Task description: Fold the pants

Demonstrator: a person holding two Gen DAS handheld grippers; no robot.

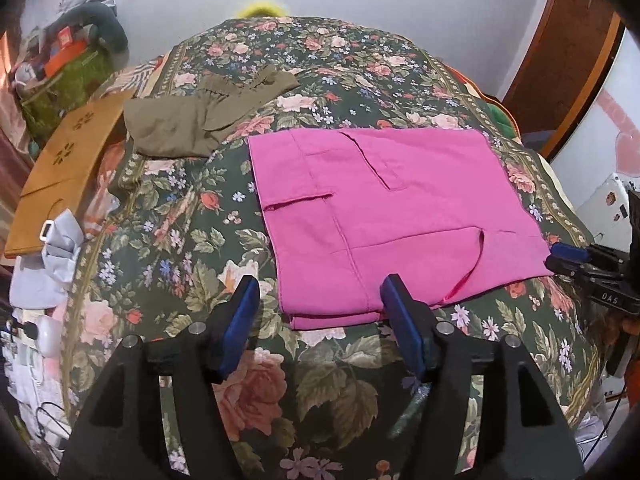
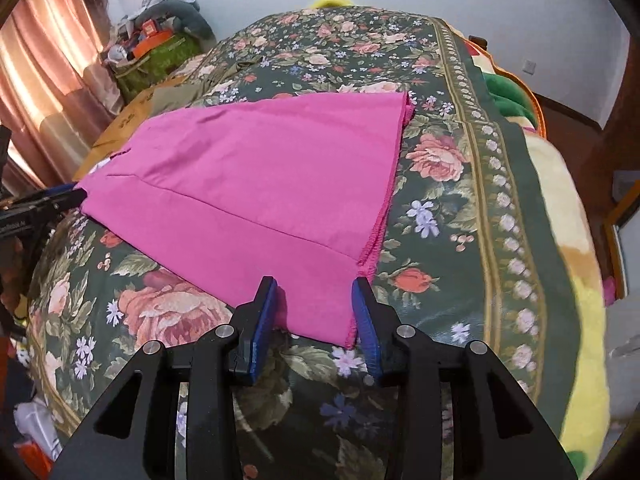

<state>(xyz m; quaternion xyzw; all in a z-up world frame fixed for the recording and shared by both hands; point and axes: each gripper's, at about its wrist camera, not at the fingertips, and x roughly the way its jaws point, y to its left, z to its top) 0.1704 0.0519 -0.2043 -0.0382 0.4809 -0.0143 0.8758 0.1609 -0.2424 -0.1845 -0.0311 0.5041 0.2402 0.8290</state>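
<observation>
The left gripper (image 1: pixel 320 300) sits nearest the lens, its blue pads well apart and holding nothing, straddling the near folded edge of the pink pants (image 1: pixel 384 216) without pressing it. The right gripper (image 2: pixel 316 304) has its jaws partly open around the pants' near hem corner; the cloth lies between the pads, and neither visibly pinches it.

The floral bedspread (image 1: pixel 180 240) is the largest thing, covering the whole bed, with wide bare stretches to the left of the pants and beyond them. The pants lie flat on it in a folded rectangle, the hemmed edges stacked on the right side in the right wrist view. An olive garment (image 1: pixel 200 120) lies crumpled near the far left corner, apart from the pants. A brown paper bag (image 1: pixel 68 164) rests off the left edge.
</observation>
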